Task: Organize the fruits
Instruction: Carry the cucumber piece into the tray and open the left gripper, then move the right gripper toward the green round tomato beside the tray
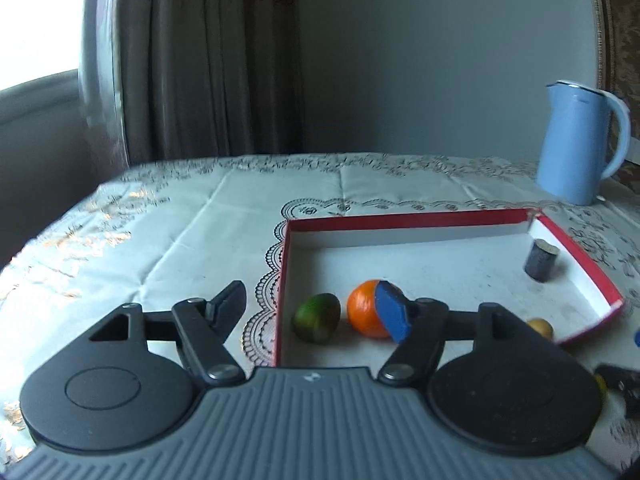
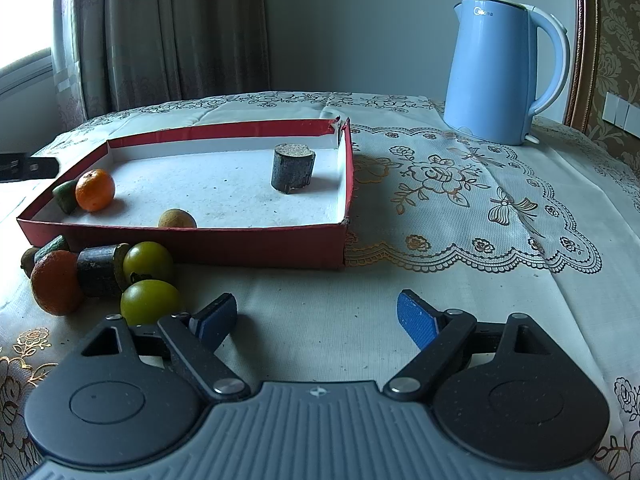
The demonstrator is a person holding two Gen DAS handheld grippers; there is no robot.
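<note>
A red tray (image 2: 240, 246) with a white floor holds an orange (image 2: 95, 190), a green fruit (image 2: 66, 197), a small brown fruit (image 2: 177, 219) and a dark stub of wood (image 2: 293, 166). In front of its left corner lie another orange (image 2: 56, 282), two yellow-green fruits (image 2: 149, 261), a second dark stub (image 2: 100, 270) and smaller pieces. My left gripper (image 1: 312, 308) is open at the tray's near left corner (image 1: 282, 320). The green fruit (image 1: 316, 318) lies between its fingers, and the orange (image 1: 364, 314) sits just behind the blue right pad (image 1: 394, 314). My right gripper (image 2: 316, 318) is open over bare cloth, empty.
A light blue kettle (image 2: 504, 68) stands at the back right of the table. A patterned tablecloth (image 2: 460, 208) covers the table. Curtains and a window are behind on the left. The left gripper's body (image 2: 24, 166) shows beyond the tray's left end.
</note>
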